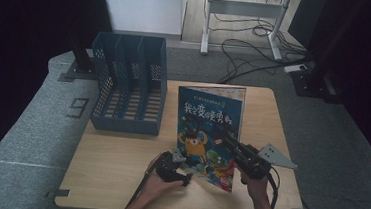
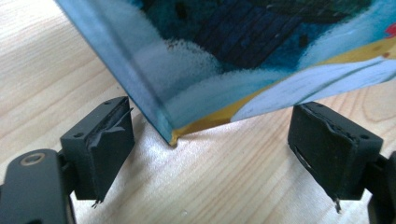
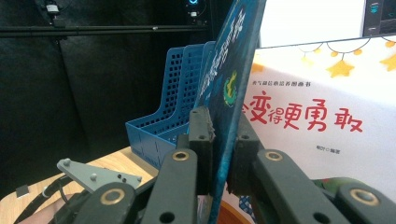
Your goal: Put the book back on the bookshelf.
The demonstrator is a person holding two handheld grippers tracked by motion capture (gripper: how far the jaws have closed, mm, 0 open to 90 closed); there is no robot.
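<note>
High view: picture book [image 1: 206, 131] stands tilted on the wooden bench [image 1: 118, 169], cover facing the camera, at about 3 o'clock of bench centre. Its lower edge rests on the bench, top leaning away toward 12 o'clock. Right tool [image 1: 231, 142] comes in from 5 o'clock and clamps the book's right edge about midway up; grey three-cornered plate sticks out to its 3 o'clock. Left tool [image 1: 179, 159] sits low at the book's bottom left corner, hand behind it at 6 o'clock. Blue file rack [image 1: 129, 87] with several slots stands at 10 o'clock of the book, apart from it, on the bench's far left. Cables on the floor beyond, at 12 o'clock.

Left gripper view: left tool [image 2: 210, 154] has its jaws wide apart, nothing pinched. The book's bottom corner [image 2: 175, 135] touches the bench between the jaws, nearer the left one, clear of both pads. Blue cover rises toward 12 o'clock.

Right gripper view: right tool [image 3: 224, 135] is closed tight on the book's edge [image 3: 224, 93], both pads pressing the thin cover, which runs up to 12 o'clock. File rack [image 3: 173, 112] at 10 o'clock behind the jaws. Left tool's grey plate [image 3: 95, 176] at 8 o'clock. White cover face with red characters at 3 o'clock.
</note>
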